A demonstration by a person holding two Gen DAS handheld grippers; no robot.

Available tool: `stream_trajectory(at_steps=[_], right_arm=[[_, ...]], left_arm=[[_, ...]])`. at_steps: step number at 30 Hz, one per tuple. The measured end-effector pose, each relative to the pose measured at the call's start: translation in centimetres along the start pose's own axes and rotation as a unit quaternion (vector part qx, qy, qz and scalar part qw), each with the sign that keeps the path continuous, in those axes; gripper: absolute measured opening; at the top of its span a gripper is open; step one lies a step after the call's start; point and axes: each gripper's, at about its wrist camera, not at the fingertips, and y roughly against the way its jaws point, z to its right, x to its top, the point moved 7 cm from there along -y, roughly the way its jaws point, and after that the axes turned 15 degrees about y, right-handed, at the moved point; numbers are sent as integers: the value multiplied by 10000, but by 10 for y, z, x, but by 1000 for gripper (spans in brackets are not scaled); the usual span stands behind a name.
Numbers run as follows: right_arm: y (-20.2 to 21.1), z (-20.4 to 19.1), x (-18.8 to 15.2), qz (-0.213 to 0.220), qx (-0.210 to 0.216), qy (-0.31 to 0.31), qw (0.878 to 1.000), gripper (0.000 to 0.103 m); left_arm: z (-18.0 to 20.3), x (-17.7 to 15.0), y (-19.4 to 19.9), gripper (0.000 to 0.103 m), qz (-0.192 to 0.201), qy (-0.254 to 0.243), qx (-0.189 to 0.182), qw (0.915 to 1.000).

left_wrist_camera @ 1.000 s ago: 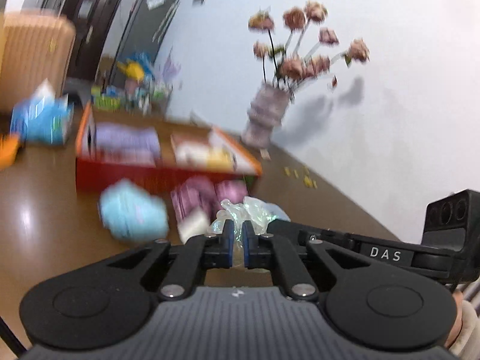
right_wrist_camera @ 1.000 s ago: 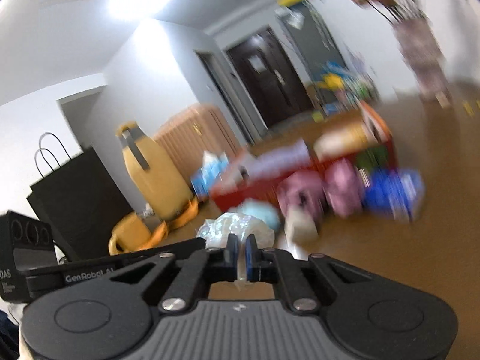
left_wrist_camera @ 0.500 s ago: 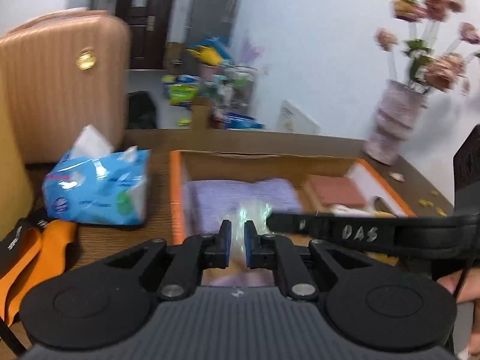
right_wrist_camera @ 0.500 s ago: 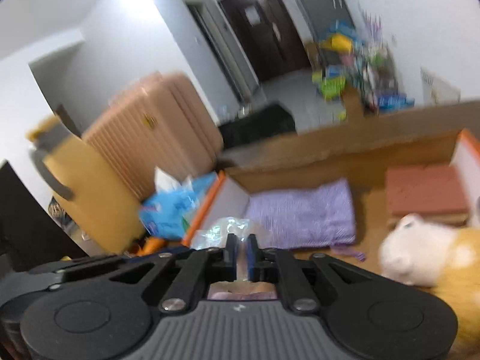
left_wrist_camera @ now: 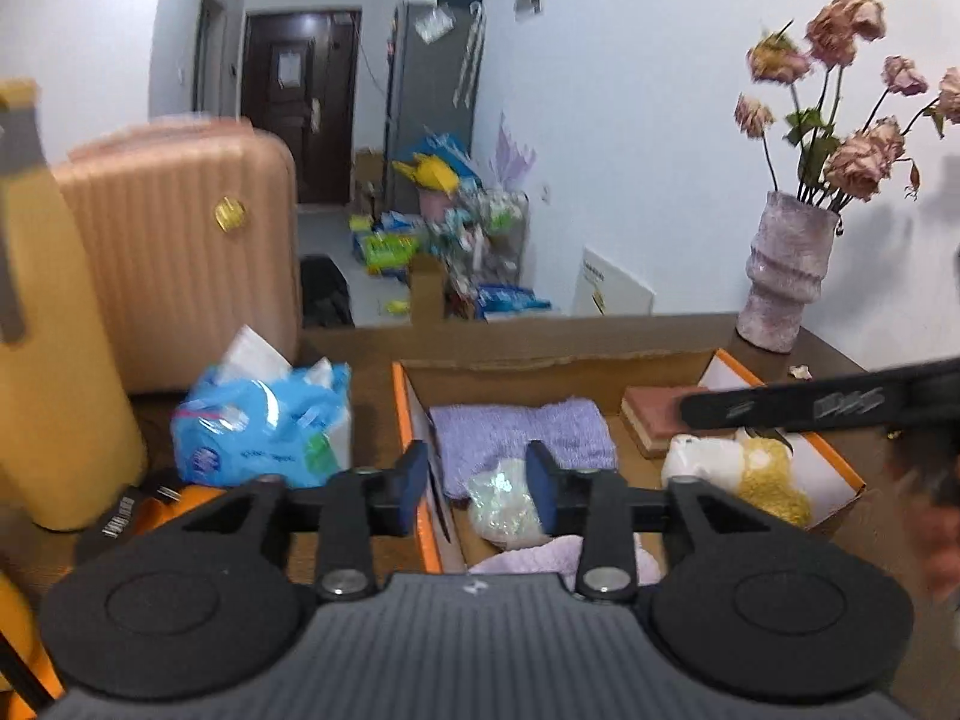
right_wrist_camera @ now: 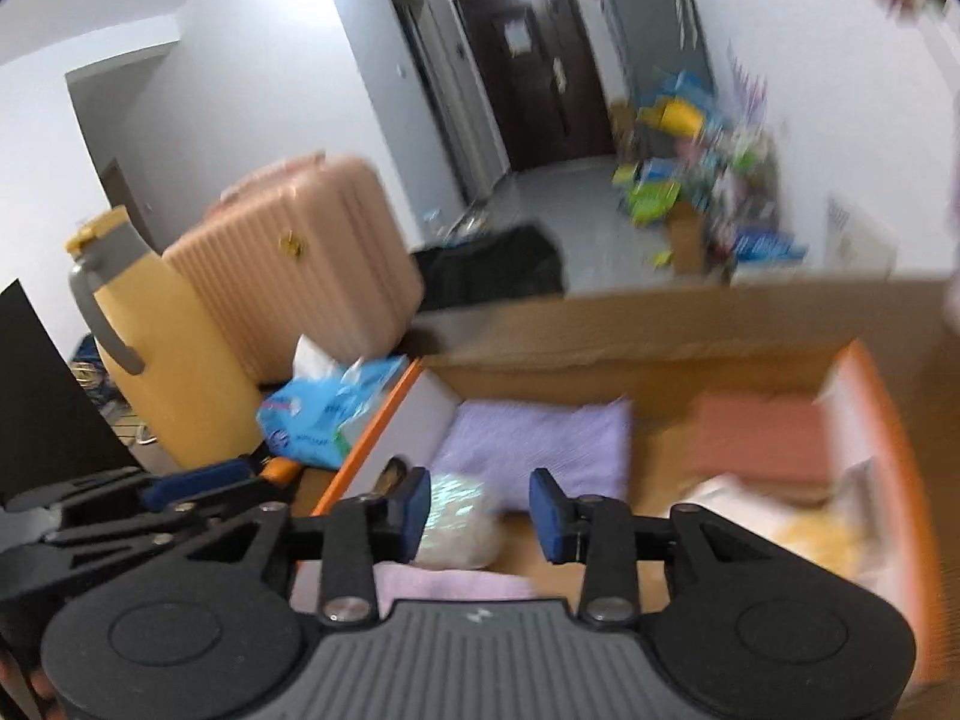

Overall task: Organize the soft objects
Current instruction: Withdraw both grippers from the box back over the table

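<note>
Orange-rimmed open cardboard box (left_wrist_camera: 414,420) is filling centre frame, acting as the drop bin for soft items. Folded lilac towel (left_wrist_camera: 522,429) is lying flat at its upper-left inside corner; white-and-yellow plush toy (left_wrist_camera: 744,474) is sitting at the right side. Crinkly clear plastic bag (left_wrist_camera: 501,501) is resting in the box just below the towel, looks released. Left gripper (left_wrist_camera: 477,483) and right gripper (right_wrist_camera: 480,513) are both hovering with jaws apart, holding nothing.

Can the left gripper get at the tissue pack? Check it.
Probably yes. The left gripper is open above the box, and the tissue pack sits just outside the box wall, uncovered.
</note>
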Motion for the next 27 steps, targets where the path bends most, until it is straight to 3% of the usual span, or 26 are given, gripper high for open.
stream_trajectory(at_steps=[1,4,6,8,9,10,13,15,27], right_arm=[[19,5,1,100,-162,124,9997,42],[73,19,-4,392,-755,399,9956,61],[107,27,-14,621,-1198,511,9895,76],[134,31,-27,859,-1475,635,9833,84],[148,32,-34,1011,-1603,728,9792,89],[160,33,-41,1167,-1784,832,9735,91],[190,32,-54,1477,-2236,1113,9570,92],[202,31,-59,1614,-2323,1207,9515,93],[229,5,-86,2017,-2154,1062,9495,96]], left_arm=[[2,0,12,44,140,-48,40,9999],[4,-9,45,58,476,-77,193,9986],[5,-18,63,62,662,-108,289,9973],[9,-29,81,77,898,-115,363,9952],[12,-32,88,91,1022,-87,372,9940],[15,-36,98,99,1222,-50,387,9917],[23,-41,115,99,1593,-104,391,9864],[28,-43,122,99,1709,-121,432,9843],[30,-62,159,102,1893,15,440,9809]])
